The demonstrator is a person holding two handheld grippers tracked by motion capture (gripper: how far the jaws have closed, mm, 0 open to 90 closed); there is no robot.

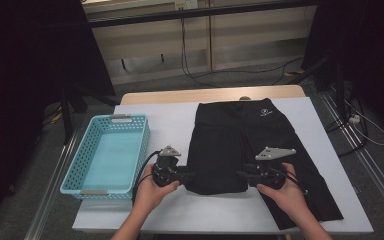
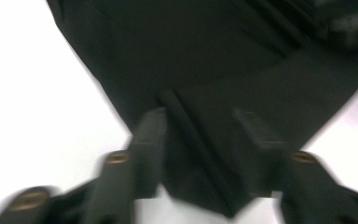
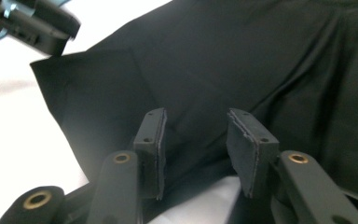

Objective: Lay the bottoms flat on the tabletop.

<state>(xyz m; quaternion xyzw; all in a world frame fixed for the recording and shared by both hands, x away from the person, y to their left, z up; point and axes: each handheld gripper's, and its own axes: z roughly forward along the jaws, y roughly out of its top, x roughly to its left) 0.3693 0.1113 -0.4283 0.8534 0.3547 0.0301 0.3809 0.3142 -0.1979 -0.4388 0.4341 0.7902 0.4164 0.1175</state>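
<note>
A white-topped table (image 1: 180,117) with a wooden far edge stands in a dim room, cables trailing on the grey floor behind. A pale blue perforated basket (image 1: 91,172) sits at the table's left. Black shorts (image 1: 240,145) lie spread over the middle and right. The left gripper (image 1: 187,176) and right gripper (image 1: 241,175) hover at the folded near hem, jaws parted, pads gripping nothing.

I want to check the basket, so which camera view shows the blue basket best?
The high view: the blue basket sits whole, left of the black shorts. The right gripper view catches what may be a blue sliver at its top-left corner.
</note>
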